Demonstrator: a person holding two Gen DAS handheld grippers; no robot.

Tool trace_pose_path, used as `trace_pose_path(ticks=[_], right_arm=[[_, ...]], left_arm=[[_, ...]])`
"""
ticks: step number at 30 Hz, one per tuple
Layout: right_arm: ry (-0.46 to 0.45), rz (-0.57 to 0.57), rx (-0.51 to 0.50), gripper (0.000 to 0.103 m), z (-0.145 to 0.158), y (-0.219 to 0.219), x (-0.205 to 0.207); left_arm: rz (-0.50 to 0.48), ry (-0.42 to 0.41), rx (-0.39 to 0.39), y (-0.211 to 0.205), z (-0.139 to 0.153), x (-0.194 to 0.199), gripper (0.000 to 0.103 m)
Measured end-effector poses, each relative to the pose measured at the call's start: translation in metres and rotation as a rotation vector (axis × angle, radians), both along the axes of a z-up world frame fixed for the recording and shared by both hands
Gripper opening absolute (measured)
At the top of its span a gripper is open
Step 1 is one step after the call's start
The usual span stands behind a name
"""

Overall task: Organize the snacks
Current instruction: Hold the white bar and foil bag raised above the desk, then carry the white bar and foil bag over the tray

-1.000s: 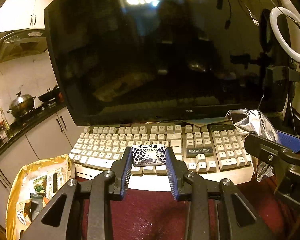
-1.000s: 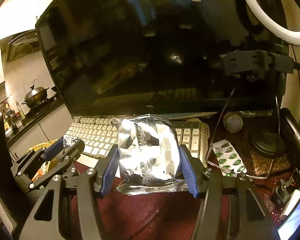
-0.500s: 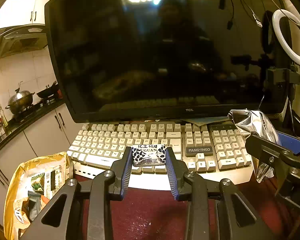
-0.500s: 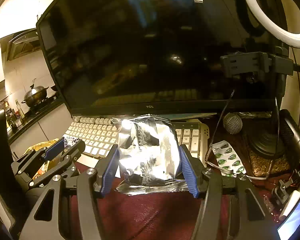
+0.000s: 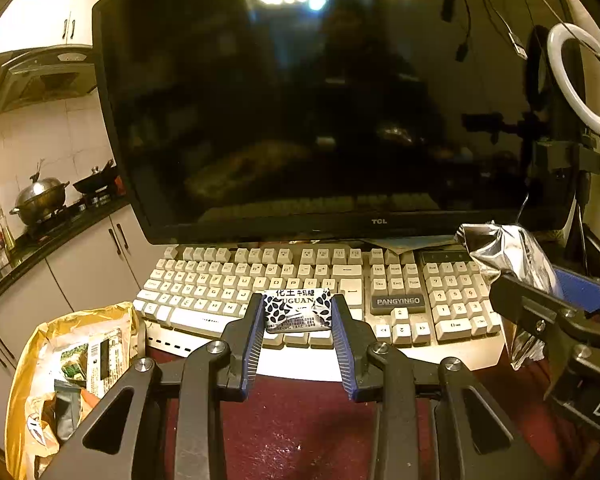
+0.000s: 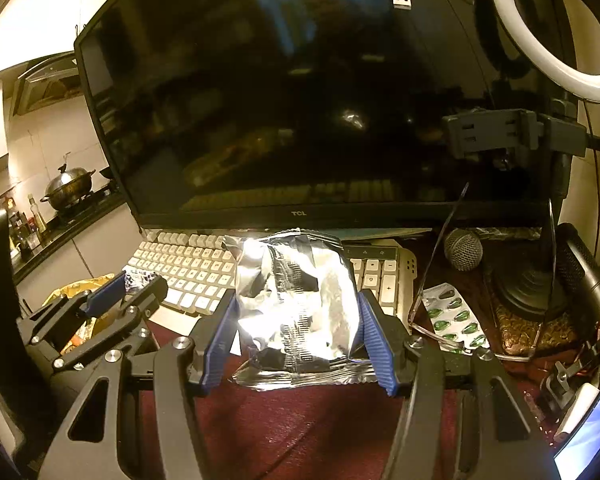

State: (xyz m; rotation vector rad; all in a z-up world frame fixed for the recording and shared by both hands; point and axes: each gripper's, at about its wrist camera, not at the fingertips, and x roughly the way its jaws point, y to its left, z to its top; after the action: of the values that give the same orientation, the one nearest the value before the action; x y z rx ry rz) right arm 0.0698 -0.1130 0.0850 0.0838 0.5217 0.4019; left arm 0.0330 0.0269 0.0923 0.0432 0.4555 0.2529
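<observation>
Two snacks held up in front of the dark monitor (image 5: pixel 320 100).

Keyboard (image 5: pixel 204 280) lies just below the monitor on the desk (image 5: pixel 300 432). Yellow bag (image 5: pixel 60 360) of packets sits off the keyboard's left end. Right gripper (image 6: pixel 298 328) fingers clamp a crumpled silver pouch (image 6: pixel 296 300) above the keyboard's right end. Left gripper (image 5: pixel 298 320) fingers pinch a small patterned candy packet (image 5: pixel 298 310) above the keyboard's middle.

Candy (image 5: pixel 298 310): small rectangular packet, white with dark leaf print, black lettering on top edge, held level above keyboard's front edge. Foil bag (image 6: pixel 298 304): silver, crumpled, puffy, upright, bottom seam flared toward camera. Yellow bag (image 5: pixel 44 364): open, low left, snack packets inside.
</observation>
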Motion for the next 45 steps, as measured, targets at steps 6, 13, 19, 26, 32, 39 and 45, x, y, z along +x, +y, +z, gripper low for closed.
trace_pose_path(ticks=[6,13,19,26,32,39,45], right_arm=[[-0.026,-0.07,-0.096,0.059,0.0,0.002,0.004],[-0.024,-0.092,-0.148,0.059,-0.002,0.002,0.01],[-0.028,-0.102,-0.178,0.059,-0.003,0.001,0.012],[-0.059,-0.097,-0.196,0.059,-0.001,0.004,0.009],[-0.118,-0.092,-0.242,0.059,0.001,0.019,-0.009],[-0.181,-0.075,-0.3,0.059,0.006,0.039,-0.028],[-0.204,-0.055,-0.325,0.059,0.008,0.05,-0.039]], left_arm=[[0.015,0.004,-0.027,0.004,0.0,0.001,0.034],[0.036,0.005,-0.043,0.006,0.001,0.002,0.034],[0.047,-0.001,-0.044,0.008,0.008,-0.002,0.034],[0.048,0.003,-0.069,0.013,0.018,-0.012,0.034],[0.061,-0.011,-0.081,0.023,0.029,-0.032,0.034],[0.087,-0.029,-0.102,0.045,0.039,-0.061,0.034],[0.124,-0.033,-0.127,0.067,0.041,-0.081,0.034]])
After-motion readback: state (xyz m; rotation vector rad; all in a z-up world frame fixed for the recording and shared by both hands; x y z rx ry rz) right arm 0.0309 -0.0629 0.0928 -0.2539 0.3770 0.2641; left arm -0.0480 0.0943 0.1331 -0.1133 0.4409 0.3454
